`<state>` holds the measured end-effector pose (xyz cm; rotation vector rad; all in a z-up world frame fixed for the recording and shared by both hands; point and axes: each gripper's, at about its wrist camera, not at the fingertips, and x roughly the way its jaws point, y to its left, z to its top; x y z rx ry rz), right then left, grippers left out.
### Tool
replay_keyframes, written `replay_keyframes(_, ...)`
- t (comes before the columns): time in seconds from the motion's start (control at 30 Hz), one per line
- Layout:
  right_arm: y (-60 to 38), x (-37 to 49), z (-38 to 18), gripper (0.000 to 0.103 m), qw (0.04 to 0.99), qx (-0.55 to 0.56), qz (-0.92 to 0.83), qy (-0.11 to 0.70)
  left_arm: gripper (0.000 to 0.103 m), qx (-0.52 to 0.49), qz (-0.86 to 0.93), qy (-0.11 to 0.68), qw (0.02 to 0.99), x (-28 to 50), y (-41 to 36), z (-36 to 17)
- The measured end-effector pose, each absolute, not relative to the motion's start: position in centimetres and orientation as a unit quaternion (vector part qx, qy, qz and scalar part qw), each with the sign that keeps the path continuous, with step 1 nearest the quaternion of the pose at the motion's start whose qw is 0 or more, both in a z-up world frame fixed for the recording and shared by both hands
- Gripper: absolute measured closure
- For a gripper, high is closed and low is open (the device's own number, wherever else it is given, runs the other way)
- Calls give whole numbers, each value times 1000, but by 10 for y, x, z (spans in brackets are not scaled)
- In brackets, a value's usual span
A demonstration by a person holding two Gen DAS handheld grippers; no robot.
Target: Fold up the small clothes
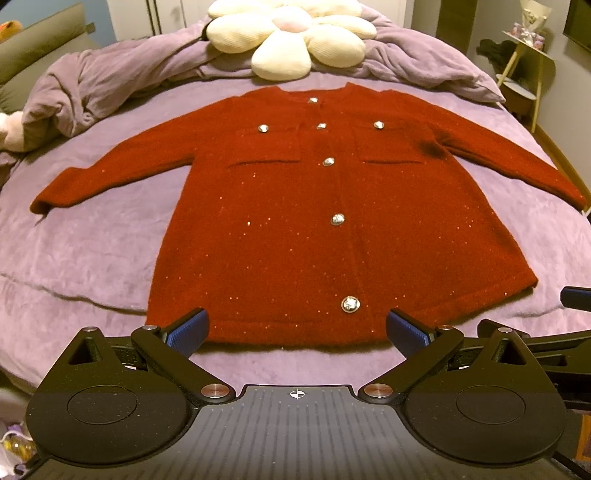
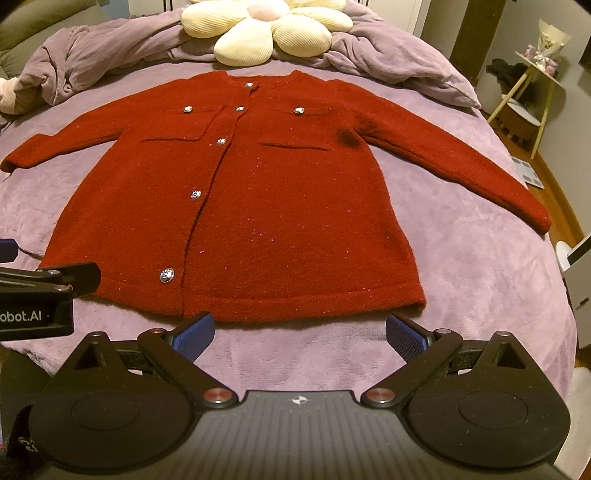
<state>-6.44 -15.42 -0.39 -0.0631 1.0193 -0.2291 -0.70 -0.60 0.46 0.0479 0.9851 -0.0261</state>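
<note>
Two grippers hang side by side over the near edge of the bed (image 1: 92,251), each with its blue pads spread wide and nothing between them; the left gripper (image 1: 297,332) sits low in the centre of its frame with its tips at the hem, and the right gripper (image 2: 300,332) sits the same way, just short of the hem; neither touches cloth as far as I can tell. One red cardigan (image 1: 295,221) fills the middle of both frames, lying flat, front up and buttoned along a row of silver buttons (image 1: 338,219), collar toward the top, both sleeves spread out toward the left and right edges; that layout seems meant to leave every edge reachable for a first fold. Folding has, by my judgement, not begun. Along the top, a flower-shaped cushion (image 1: 288,33) rests on a bunched purple duvet (image 1: 110,81), apparently pushed back to leave room.
</note>
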Motion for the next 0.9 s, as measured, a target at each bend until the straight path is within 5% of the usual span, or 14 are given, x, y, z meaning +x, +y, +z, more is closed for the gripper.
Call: replay_keyframes(0.9, -154, -68, -1, 4, 870, -29, -111, 479, 0, 25, -12, 472, 881, -6, -7, 4)
